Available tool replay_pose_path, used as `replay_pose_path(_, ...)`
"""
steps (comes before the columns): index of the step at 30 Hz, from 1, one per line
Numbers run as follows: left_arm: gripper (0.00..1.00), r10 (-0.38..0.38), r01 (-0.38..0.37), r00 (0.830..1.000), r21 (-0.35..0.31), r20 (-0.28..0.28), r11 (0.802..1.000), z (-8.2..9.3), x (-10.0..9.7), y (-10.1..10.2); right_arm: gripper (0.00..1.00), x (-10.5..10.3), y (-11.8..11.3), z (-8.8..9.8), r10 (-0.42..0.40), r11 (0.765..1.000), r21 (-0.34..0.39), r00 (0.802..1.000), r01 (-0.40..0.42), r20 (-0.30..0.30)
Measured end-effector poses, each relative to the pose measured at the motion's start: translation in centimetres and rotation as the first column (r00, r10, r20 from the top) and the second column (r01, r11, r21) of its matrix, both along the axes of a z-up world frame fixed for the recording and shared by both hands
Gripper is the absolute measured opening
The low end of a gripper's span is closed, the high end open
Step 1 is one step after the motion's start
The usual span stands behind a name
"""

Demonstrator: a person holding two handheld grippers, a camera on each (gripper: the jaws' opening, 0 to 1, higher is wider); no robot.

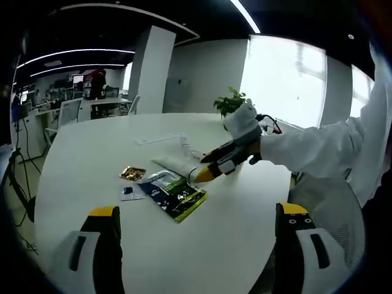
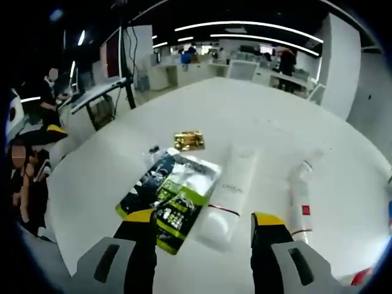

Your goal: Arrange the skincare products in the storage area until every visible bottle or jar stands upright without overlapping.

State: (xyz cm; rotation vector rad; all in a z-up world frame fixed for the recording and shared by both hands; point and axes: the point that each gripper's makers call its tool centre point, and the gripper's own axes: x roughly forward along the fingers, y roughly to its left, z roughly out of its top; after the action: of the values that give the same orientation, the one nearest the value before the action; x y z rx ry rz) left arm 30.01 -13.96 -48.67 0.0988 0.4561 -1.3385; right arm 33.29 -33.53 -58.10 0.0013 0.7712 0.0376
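White tube (image 2: 228, 191) lies flat between the right gripper's (image 2: 205, 222) open jaws.

White tube (image 2: 229, 184): small dark lettering, unreadable; green packet (image 2: 168, 199) print likewise (too blurred)

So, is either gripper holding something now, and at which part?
Nothing is held. The right gripper is open above the cap end of the white tube; the left gripper is open too.

On the table (image 2: 294, 116): pouch (image 2: 169, 197) left, tube (image 2: 228, 191) lying just right of it, second tube (image 2: 300, 197) farther right, small packet (image 2: 188, 140) behind pouch. Potted plant (image 1: 231, 101) at far edge.
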Motion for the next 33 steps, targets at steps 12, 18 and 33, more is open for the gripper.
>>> replay_pose_path(12, 0.99, -0.004, 0.004, 1.0, 0.004, -0.015, 1.0, -0.7, 0.1, 0.0, 0.54, 1.9, -1.3, -2.0, -0.007, 1.0, -0.023, 0.999, 0.006, -0.047)
replay_pose_path(18, 0.99, 0.001, -0.001, 1.0, -0.003, -0.028, 1.0, -0.8, 0.3, 0.3, 0.53, 2.5, -1.6, -2.7, -0.002, 0.999, -0.039, 0.998, -0.001, -0.066)
replay_pose_path(33, 0.99, 0.014, -0.014, 0.999, -0.002, -0.036, 1.0, -1.0, 0.7, 0.7, 0.48, 4.4, -3.0, -3.6, -0.05, 0.997, -0.056, 0.996, 0.046, -0.076)
